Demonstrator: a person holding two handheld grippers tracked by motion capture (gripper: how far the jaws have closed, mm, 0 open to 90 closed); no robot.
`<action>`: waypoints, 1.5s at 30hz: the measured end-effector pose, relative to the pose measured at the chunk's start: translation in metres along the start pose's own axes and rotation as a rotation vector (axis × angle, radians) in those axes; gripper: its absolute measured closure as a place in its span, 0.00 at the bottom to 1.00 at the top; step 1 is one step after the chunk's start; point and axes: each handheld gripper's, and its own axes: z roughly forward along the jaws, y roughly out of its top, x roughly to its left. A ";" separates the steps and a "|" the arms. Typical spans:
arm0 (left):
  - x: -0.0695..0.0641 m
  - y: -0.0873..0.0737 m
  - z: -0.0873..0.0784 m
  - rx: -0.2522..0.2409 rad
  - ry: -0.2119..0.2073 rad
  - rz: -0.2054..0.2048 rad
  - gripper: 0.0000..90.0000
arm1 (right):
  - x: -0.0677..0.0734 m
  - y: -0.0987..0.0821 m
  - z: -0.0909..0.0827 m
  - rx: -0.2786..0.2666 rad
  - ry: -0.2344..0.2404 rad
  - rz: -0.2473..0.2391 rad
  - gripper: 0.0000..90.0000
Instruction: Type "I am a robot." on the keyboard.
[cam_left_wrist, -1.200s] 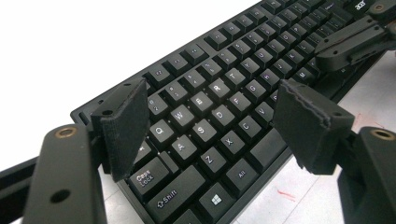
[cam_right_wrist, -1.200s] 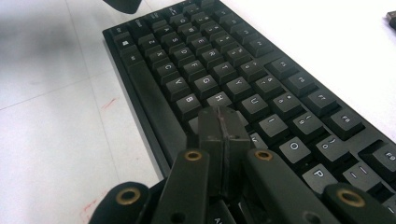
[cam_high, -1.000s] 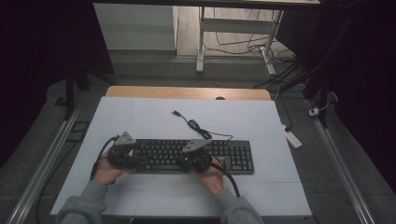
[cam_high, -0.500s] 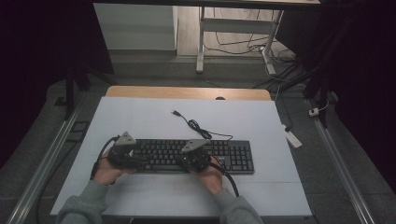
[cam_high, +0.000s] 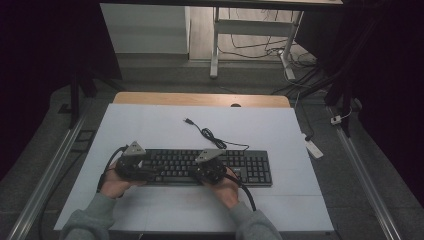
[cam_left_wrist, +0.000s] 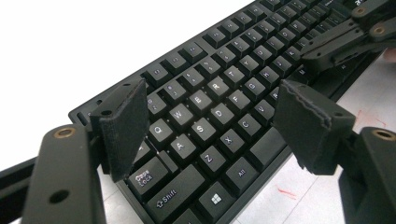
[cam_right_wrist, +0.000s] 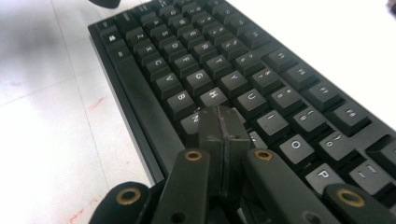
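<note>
— White tabletop (cam_high: 150, 130) is seen under everything; what is laid on it?

— A black keyboard (cam_high: 210, 167) is laid lengthwise at the near middle, its loose USB cable (cam_high: 207, 132) coiled just beyond the far edge. Nothing else is set close to it.

— How is the left gripper (cam_left_wrist: 210, 116) held?

— Its jaws are spread wide over the left end of the keyboard (cam_left_wrist: 219, 102), above the Q-to-C letters, with no key pinched and no contact that can be made out. In the high view the left gripper (cam_high: 131, 167) is seen at the keyboard's left end.

— And the right gripper (cam_right_wrist: 223, 128)?

— Its jaws are pressed together into one blunt tip, set low over the keys just near of the H key (cam_right_wrist: 214, 94); whether a key is actually pushed down cannot be told.

— Has anything changed over the last second?

— Nothing has been moved: both hands and the keyboard are placed as before. A typing press with the right tip is therefore judged to be in hand, with the left gripper kept ready.
</note>
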 end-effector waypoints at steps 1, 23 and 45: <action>0.000 0.000 0.000 0.000 0.001 0.000 0.30 | 0.000 0.000 -0.002 -0.004 -0.002 0.000 0.99; 0.000 0.000 0.001 0.004 0.001 0.001 0.29 | -0.016 -0.019 -0.049 -0.069 -0.102 0.026 0.62; -0.001 0.000 0.000 0.003 0.002 0.005 0.29 | -0.034 -0.056 -0.094 -0.078 -0.174 0.061 0.59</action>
